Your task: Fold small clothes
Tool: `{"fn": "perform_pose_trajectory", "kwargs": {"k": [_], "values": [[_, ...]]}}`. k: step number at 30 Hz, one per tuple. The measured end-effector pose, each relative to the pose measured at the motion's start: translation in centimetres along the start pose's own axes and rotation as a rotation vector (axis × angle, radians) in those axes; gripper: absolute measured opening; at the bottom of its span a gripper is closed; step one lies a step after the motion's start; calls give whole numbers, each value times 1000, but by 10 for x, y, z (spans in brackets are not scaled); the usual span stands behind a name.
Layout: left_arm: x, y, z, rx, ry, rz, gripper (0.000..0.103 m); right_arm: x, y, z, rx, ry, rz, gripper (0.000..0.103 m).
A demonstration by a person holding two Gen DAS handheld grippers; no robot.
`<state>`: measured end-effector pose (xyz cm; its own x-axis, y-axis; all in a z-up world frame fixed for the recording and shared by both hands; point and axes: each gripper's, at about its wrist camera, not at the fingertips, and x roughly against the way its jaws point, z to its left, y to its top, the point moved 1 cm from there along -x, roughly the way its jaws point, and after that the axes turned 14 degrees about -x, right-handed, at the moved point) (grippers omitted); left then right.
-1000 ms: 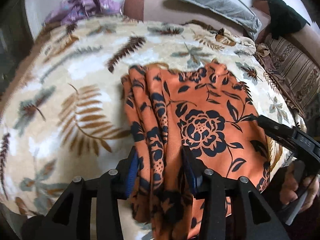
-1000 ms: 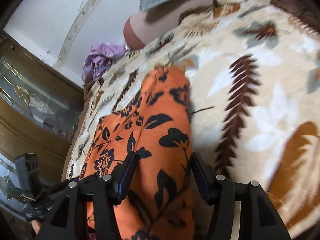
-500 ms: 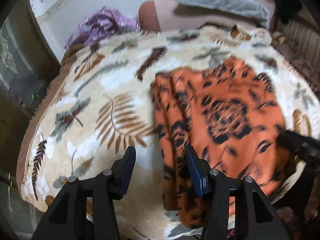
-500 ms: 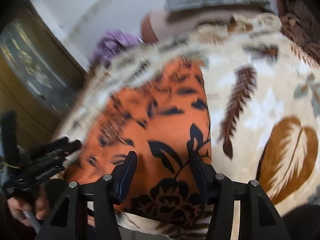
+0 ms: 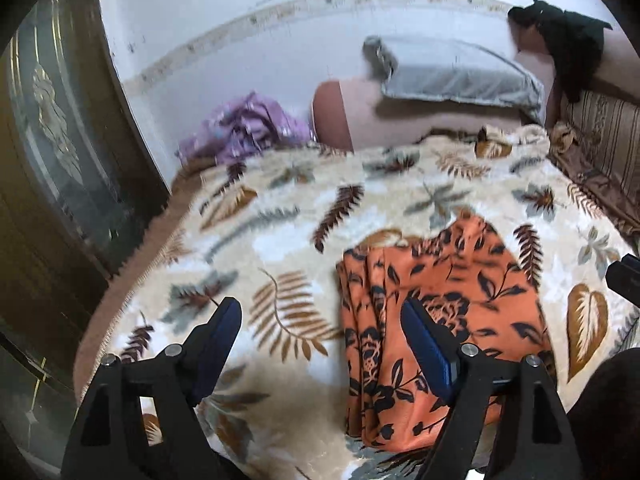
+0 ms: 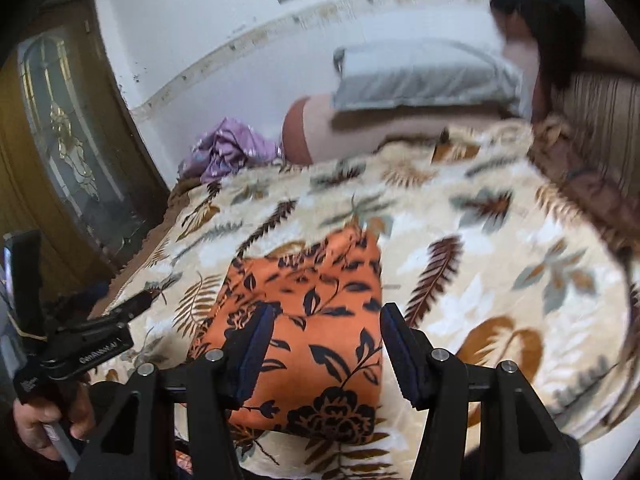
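Orange fabric with a dark navy flower-and-leaf print, a small folded garment [image 5: 444,312], lies flat on a cream fleece blanket [image 5: 280,240] patterned with brown and grey leaves, which covers the bed. In the left wrist view the garment sits near the blanket's near edge, right of centre, with gathered pleats along its left side. The left claw [image 5: 320,332] is spread wide above the blanket, pinching nothing; its right finger [image 5: 424,348] overlaps the garment's left part in the picture, and whether it touches the cloth cannot be told. In the right wrist view the right claw [image 6: 326,344] is also spread, both fingers over the near half of the garment with nothing clamped between them. The left claw shows there at the near left, held by a hand [image 6: 44,420]. Far across the bed lie a crumpled purple cloth [image 5: 244,128], a grey pillow [image 5: 460,76] and a black garment [image 5: 568,40].
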<state>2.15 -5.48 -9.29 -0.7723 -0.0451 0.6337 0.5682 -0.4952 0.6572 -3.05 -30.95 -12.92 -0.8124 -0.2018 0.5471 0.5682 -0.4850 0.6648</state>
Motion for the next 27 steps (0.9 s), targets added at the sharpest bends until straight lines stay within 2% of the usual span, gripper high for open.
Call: {"fn": "perform_pose_trajectory", "kwargs": {"k": [2, 6, 10, 14, 18, 22, 27], "values": [[9, 4, 4, 10, 9, -19, 83, 13, 2, 8, 15, 1, -24, 60], [29, 9, 13, 52, 21, -49, 95, 32, 4, 20, 54, -28, -63, 60], [51, 13, 22, 88, 51, -92, 96, 44, 1, 31, 79, -27, -79, 60], [59, 15, 22, 86, 46, -80, 96, 52, -7, 38, 96, -36, -75, 60], [67, 14, 18, 64, 83, -69, 96, 57, -12, 40, 97, -37, -70, 60], [77, 12, 21, 75, 48, -89, 96, 66, -12, 43, 108, -51, -96, 60], [91, 13, 26, 89, 56, -117, 96, 73, -10, 49, 126, -55, -116, 61]]}}
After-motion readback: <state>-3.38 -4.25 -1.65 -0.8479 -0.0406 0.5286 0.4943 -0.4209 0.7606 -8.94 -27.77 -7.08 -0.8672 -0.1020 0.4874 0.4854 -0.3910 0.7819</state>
